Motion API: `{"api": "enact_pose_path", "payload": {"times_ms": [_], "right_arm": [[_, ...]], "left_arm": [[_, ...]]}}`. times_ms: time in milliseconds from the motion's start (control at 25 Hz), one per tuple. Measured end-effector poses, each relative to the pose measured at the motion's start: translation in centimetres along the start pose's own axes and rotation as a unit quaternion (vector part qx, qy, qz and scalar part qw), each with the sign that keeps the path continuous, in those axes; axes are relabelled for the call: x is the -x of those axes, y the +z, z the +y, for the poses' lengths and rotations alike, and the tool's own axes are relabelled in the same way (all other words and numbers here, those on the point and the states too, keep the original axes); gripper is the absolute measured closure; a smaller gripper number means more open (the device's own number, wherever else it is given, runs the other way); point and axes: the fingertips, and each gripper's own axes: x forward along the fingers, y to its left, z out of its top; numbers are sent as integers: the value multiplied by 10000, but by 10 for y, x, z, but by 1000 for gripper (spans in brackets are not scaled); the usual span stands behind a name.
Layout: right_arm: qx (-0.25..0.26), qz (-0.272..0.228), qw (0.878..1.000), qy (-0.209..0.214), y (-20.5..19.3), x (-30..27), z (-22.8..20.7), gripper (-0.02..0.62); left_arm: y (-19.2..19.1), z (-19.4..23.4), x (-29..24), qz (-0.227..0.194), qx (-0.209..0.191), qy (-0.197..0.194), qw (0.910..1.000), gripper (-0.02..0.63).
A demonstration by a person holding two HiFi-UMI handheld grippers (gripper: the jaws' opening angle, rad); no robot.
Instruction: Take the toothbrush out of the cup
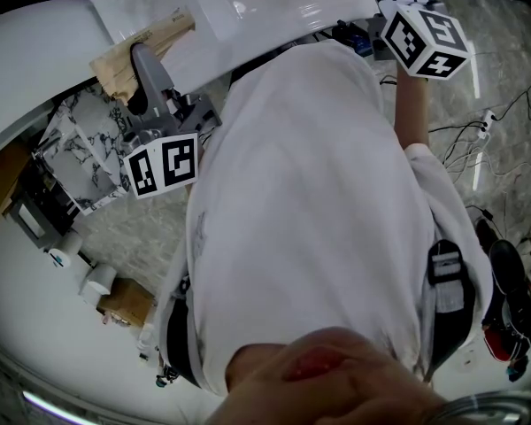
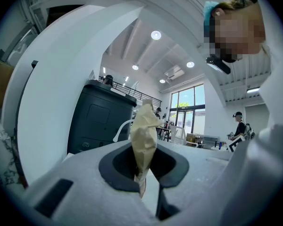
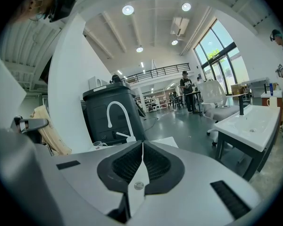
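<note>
A bright hall with ceiling lamps is seen beyond both grippers, and a white curved counter (image 1: 26, 60) lies at the left. The left gripper (image 2: 144, 173) is held level, jaws clamped on a crumpled tan paper wrapper (image 2: 144, 131), seemingly so that it clears that edge. The right gripper (image 3: 140, 161) is held up in open air, jaws shut on nothing. No toothbrush or cup can be made out.

Tan paper wrapper (image 2: 144, 135), contents hidden, lower end sunk between jaws
</note>
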Motion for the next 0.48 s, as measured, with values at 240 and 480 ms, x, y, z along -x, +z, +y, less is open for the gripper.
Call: {"api": "enact_pose_path", "payload": {"times_ms": [240,480], "right_arm": [[-26,18,10000,-17,-6,0,-1,580],[-34,24,10000,-52,-7,1,-2,580]], "left_arm": [[-2,2,-2,-6,-10,-14,10000,566],[-2,2,-3,-8,-13,-45,10000,566]]}}
